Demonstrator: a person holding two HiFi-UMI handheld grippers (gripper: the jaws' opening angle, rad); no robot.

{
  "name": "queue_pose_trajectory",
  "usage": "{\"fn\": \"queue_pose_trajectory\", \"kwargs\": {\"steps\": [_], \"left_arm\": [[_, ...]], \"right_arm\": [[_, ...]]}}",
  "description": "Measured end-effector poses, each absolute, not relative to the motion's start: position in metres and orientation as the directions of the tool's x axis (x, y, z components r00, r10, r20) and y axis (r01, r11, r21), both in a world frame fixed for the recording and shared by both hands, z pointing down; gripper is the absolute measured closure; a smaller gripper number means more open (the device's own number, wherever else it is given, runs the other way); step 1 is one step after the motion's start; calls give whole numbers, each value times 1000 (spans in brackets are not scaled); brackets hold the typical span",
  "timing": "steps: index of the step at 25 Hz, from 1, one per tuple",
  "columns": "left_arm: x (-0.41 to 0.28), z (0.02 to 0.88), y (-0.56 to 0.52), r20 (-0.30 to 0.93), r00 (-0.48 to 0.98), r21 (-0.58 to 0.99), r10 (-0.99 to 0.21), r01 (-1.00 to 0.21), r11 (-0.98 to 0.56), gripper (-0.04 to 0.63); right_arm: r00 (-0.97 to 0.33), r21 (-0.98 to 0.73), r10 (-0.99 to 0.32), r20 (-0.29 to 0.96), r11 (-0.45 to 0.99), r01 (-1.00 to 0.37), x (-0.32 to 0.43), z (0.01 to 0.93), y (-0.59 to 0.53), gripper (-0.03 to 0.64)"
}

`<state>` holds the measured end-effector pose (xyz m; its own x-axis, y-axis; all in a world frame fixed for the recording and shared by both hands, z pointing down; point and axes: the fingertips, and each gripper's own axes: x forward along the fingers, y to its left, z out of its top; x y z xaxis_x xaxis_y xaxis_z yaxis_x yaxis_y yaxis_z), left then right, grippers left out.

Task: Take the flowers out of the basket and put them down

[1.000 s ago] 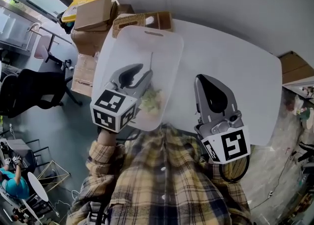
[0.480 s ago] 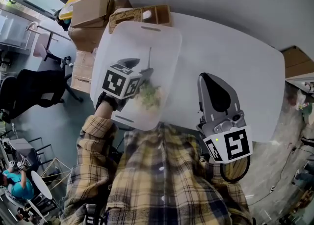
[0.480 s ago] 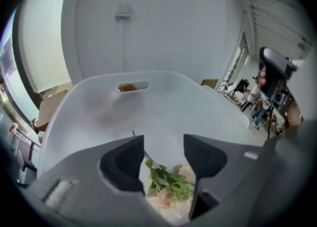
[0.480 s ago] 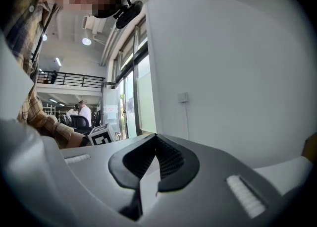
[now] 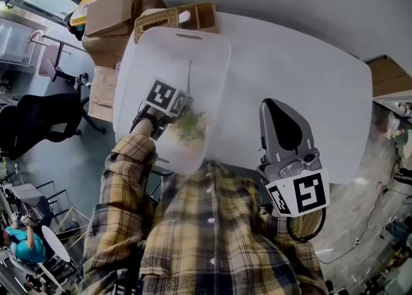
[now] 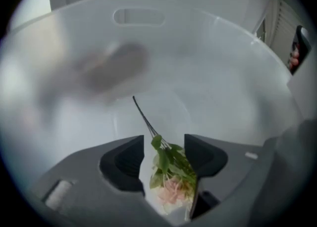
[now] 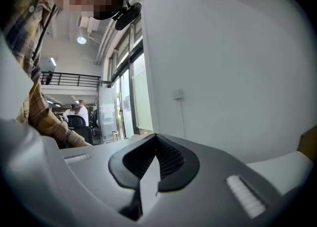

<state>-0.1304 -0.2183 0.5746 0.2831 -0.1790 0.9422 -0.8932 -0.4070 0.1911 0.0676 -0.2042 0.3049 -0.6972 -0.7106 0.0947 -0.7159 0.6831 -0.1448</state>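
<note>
- Left hand-held gripper [image 6: 166,144] is reaching down inside the white basket [image 5: 193,35], centre-left of the head view.
- Its jaws are opening. The flowers [image 6: 171,181] sit in the gap, leaning on the right-hand jaw with a clear gap to the other one, so no real grip as I read it.
- Flower position: inside the basket, apparently on its floor, not yet out on the surface [image 5: 290,62].
- Long axis: blooms and leaves are at the bottom centre of the left gripper view, deep between the jaws. The thin stem [image 6: 143,117] runs up and slightly left, away from the gripper toward the far basket wall.
- So the bunch lies roughly in line with the jaws, not across them. Closing would pinch the leafy head, not the stem.
- Right hand-held gripper [image 7: 157,154] is closed with nothing in it. It is held by the torso at the lower right of the head view, well apart from the basket and aimed at the wall.
- Left is clearly nearer, and I judge the lift-out is its job.
</note>
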Motion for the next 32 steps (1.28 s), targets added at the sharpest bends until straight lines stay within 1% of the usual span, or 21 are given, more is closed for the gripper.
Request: {"fn": "queue_pose_trajectory", "kwargs": {"steps": [9,15,17,19,21,23,29,32], "left_arm": [[-135,620,-201,965,259,234,-47,-925,-300,341],[-134,632,-192,965,261,250,-3,-926,-282,424],[-134,635,-190,962,273,266,11,-928,-262,469],[-135,637,-189,962,272,267,17,-929,-257,487],[-137,639,-190,964,266,260,14,-932,-254,518],[-140,638,-190,965,261,256,13,-934,-248,571],[-138,631,-191,967,253,243,4,-925,-292,583],[-136,622,-196,970,242,220,-27,-917,-334,584]], "right_arm": [[-702,-125,-702,118,691,-712,62,309,-212,614],[-711,-107,-691,130,703,-703,52,308,-211,614],[-715,-101,-687,133,708,-699,48,308,-211,614],[-716,-95,-684,136,711,-697,46,308,-210,614],[-717,-90,-682,143,712,-696,44,309,-209,614],[-719,-85,-679,151,715,-694,41,309,-208,614],[-729,-67,-661,180,731,-679,29,311,-207,614],[-739,-62,-645,192,744,-665,22,314,-206,614]]}}
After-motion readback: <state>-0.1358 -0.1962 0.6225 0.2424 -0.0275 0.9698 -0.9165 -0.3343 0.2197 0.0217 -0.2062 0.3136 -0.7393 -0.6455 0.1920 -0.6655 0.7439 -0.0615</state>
